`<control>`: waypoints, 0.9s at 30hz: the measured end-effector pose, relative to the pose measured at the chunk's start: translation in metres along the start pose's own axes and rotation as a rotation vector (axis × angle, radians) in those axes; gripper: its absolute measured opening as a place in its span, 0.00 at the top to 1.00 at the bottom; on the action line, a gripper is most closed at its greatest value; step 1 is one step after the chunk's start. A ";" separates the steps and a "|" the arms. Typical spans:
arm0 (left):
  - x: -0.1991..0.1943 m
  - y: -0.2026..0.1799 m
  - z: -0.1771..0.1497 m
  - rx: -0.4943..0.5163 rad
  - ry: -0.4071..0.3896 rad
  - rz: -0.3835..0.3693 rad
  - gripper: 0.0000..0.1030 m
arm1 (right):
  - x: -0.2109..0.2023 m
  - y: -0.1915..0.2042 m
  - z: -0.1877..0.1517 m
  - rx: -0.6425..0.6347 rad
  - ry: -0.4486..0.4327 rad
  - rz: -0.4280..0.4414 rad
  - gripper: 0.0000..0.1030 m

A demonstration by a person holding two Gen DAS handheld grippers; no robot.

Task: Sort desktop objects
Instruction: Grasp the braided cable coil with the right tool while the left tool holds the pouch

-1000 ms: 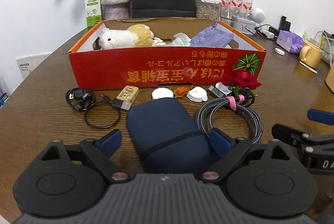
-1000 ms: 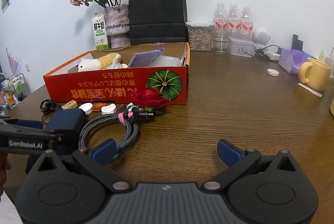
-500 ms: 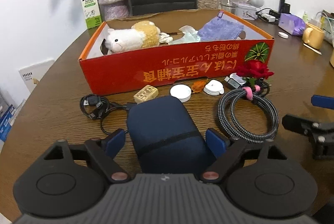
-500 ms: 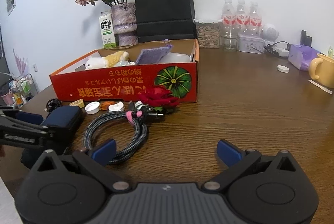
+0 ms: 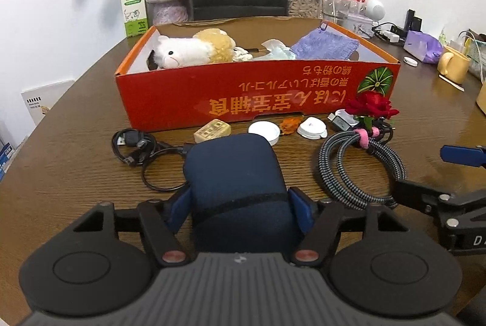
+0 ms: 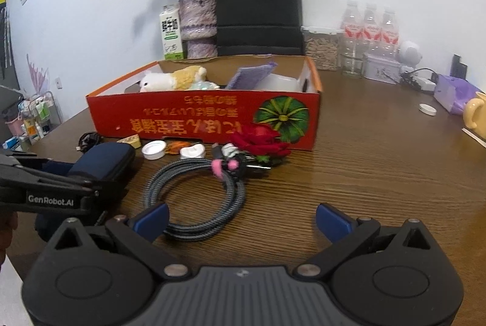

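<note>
Low wrist views toward shared box (image 5: 255, 101)

My wooden table (image 5: 425, 119) fills the frame. At centre it carries the red box (image 5: 243, 101); below that lie the navy pouch (image 5: 234, 174), braided cable (image 5: 361, 171) and black cable (image 5: 136, 143). Yellow mug (image 5: 454, 67): right edge.

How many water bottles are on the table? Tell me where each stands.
3, in a row at the table's back beside the clear jar: left water bottle, middle, right. More could hide behind them.
</note>
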State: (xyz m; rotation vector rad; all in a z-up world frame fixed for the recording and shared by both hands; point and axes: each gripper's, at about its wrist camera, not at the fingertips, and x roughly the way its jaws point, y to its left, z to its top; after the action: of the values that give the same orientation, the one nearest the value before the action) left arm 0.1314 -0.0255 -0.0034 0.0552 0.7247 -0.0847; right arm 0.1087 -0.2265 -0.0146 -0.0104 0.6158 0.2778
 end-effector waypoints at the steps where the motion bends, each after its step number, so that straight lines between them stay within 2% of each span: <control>1: -0.001 0.001 -0.001 0.002 -0.004 -0.001 0.33 | 0.002 0.004 0.001 -0.008 0.005 0.005 0.00; 8: -0.004 0.015 -0.007 0.010 -0.034 -0.018 0.33 | 0.028 0.032 0.009 -0.060 0.067 0.004 0.00; 14: -0.003 0.027 -0.008 0.016 -0.053 -0.037 0.33 | 0.048 0.041 0.017 -0.049 0.105 -0.026 0.00; 17: -0.003 0.029 -0.010 0.026 -0.061 -0.051 0.33 | 0.052 0.043 0.019 -0.047 0.101 -0.030 0.01; 19: -0.004 0.029 -0.011 0.028 -0.066 -0.058 0.33 | 0.049 0.044 0.017 -0.054 0.084 -0.011 0.11; 27: -0.007 0.028 -0.014 0.034 -0.083 -0.072 0.34 | 0.031 0.048 0.008 -0.068 0.058 0.012 0.12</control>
State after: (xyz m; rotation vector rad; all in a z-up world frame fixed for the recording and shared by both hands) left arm 0.1193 0.0039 -0.0089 0.0573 0.6426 -0.1670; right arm 0.1248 -0.1722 -0.0222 -0.0801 0.6643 0.3110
